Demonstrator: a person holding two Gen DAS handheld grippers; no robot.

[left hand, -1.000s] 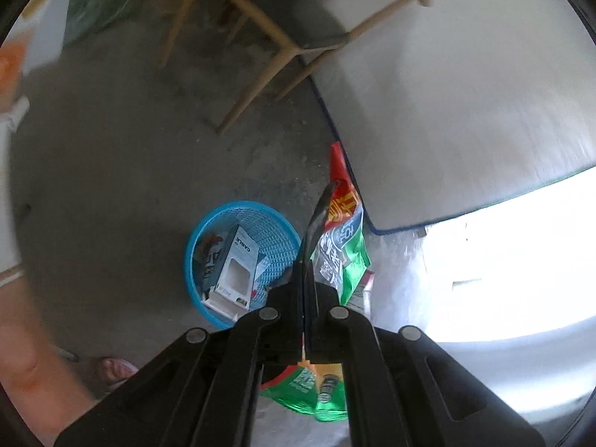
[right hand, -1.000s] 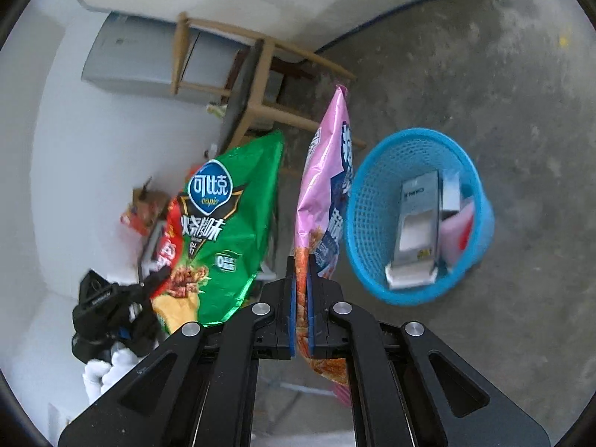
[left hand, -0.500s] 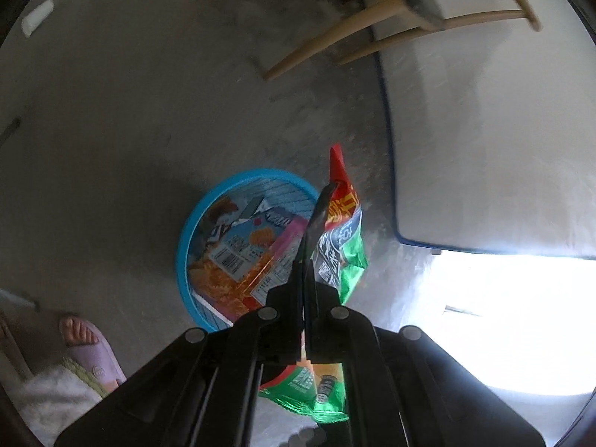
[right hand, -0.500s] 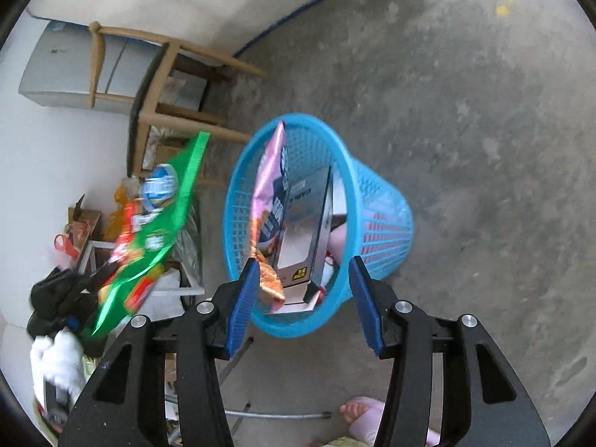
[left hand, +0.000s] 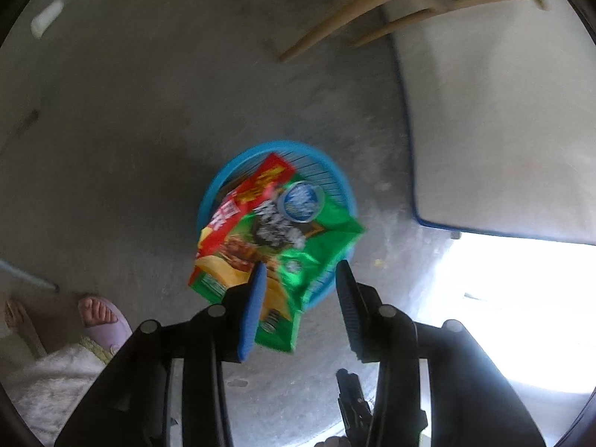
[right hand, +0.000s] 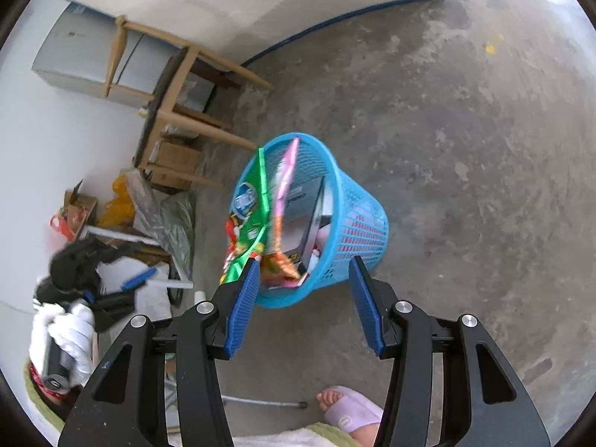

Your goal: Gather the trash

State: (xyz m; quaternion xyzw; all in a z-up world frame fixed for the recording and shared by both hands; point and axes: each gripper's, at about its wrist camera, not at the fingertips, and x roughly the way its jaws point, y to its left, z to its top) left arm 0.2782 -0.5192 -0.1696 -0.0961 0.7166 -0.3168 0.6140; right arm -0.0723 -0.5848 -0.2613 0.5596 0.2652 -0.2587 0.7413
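Observation:
A blue mesh basket (left hand: 337, 182) (right hand: 357, 216) stands on the concrete floor. My left gripper (left hand: 300, 272) is open above it; a green and red chip bag (left hand: 268, 238) lies loose across the basket's rim, just beyond the fingers. In the right wrist view the green bag (right hand: 257, 205) and a pink bag (right hand: 285, 182) stand on edge in the basket beside a grey box (right hand: 301, 216). My right gripper (right hand: 301, 272) is open and empty above the basket's near rim.
A wooden chair (right hand: 175, 85) (left hand: 372, 11) stands behind the basket by a blue-edged mat (left hand: 503, 111). Boxes and bags (right hand: 123, 208) clutter the left wall. The person's sandalled foot (right hand: 350, 409) (left hand: 100, 316) is near the bottom.
My left gripper has opened and let go of the green chip bag, which now lies over the basket. My right gripper stays open; the pink bag sits in the basket.

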